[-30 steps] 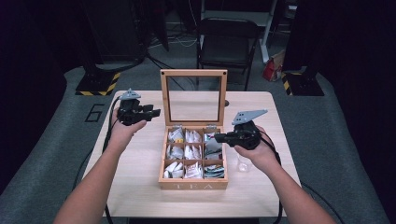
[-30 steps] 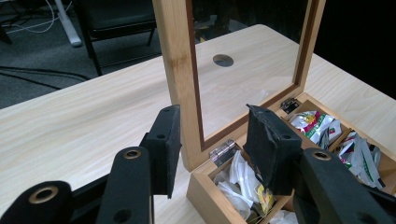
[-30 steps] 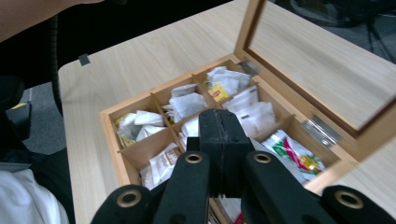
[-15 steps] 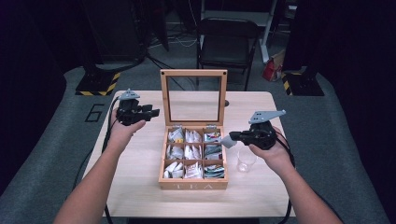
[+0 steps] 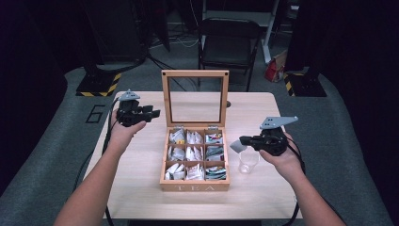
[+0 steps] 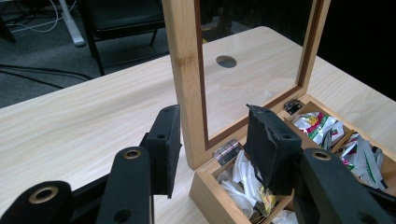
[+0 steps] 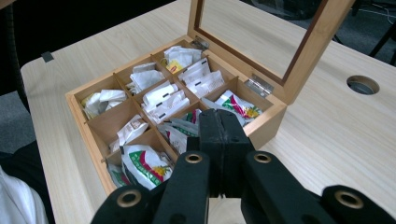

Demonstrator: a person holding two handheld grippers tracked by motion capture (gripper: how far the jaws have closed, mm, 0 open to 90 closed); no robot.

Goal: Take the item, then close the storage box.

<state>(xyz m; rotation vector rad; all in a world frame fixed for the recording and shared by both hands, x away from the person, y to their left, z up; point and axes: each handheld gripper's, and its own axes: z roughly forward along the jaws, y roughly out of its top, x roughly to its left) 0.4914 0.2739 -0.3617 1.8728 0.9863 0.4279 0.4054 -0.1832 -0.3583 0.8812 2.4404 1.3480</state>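
A wooden tea box [image 5: 195, 186] stands mid-table with its glass lid [image 5: 195, 73] upright. Its nine compartments hold tea bags. My right gripper [image 5: 242, 140] hovers just right of the box, above a clear plastic cup [image 5: 248, 162]. It is shut on a pale tea bag [image 5: 236, 146] that hangs from its tips. In the right gripper view the right gripper [image 7: 223, 116] has its jaws pressed together over the box [image 7: 84, 121]. My left gripper [image 5: 153, 113] is held to the left of the lid. Seen in its own view, the left gripper [image 6: 215, 116] is open and holds nothing.
A round cable hole [image 5: 228, 104] lies in the table behind the lid. A black chair [image 5: 228, 42] stands beyond the far edge, and a red bag [image 5: 273, 70] sits on the floor. Bare tabletop lies on both sides of the box.
My right gripper has moved right, from over the box's right compartments to above the cup, carrying the pale tea bag. The left gripper has stayed in place.
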